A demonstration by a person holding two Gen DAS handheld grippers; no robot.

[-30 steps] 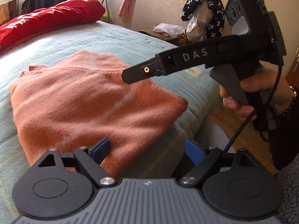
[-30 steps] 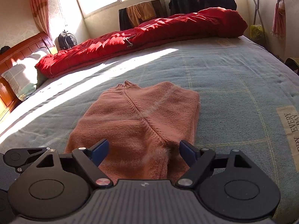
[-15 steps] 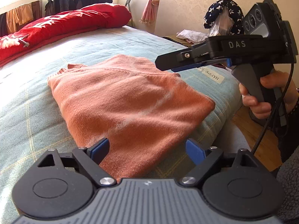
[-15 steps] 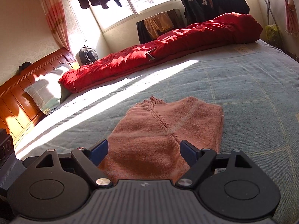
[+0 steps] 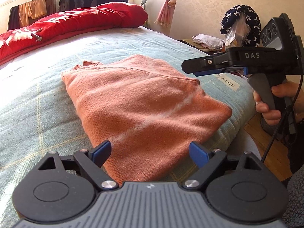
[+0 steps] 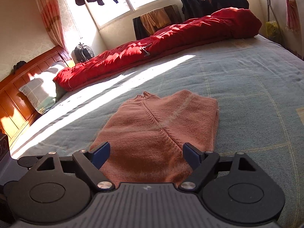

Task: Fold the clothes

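Orange sweater point(image 5: 144, 104) lies folded flat on the blue-green bedspread point(image 5: 38, 110), near the bed's edge. Left gripper point(image 5: 150, 153) and right gripper point(image 6: 146, 154) both hover just short of it, jaws spread wide, nothing held. Beyond: red quilt point(image 6: 171, 43) along the far side.

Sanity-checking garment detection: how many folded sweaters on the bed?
1. The sweater lies folded on the bed near its front edge, ahead of both open grippers. The red quilt along the far side could hide others.
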